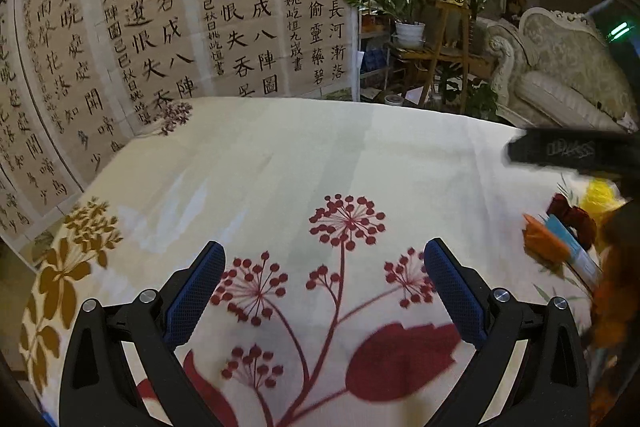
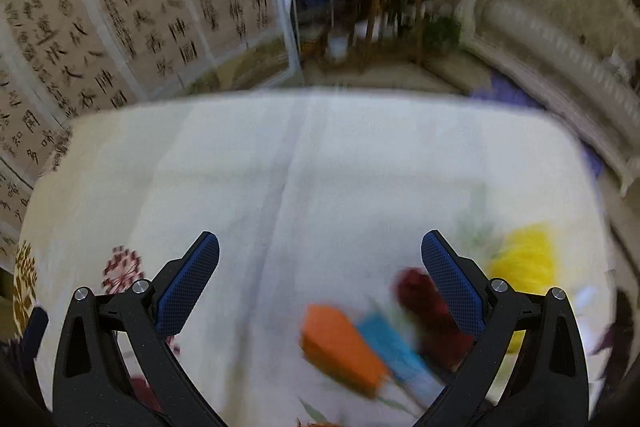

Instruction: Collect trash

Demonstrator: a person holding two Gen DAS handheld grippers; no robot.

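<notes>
Both grippers, left [image 1: 325,263] and right [image 2: 320,253], jaws wide, empty; orange wrapper [image 2: 342,345] beside right gripper on bench [image 2: 280,167].

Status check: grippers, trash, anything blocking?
Left gripper open, empty. Right gripper open, above trash pile: orange, blue, dark red, yellow pieces on tablecloth. Nothing blocking.
</notes>
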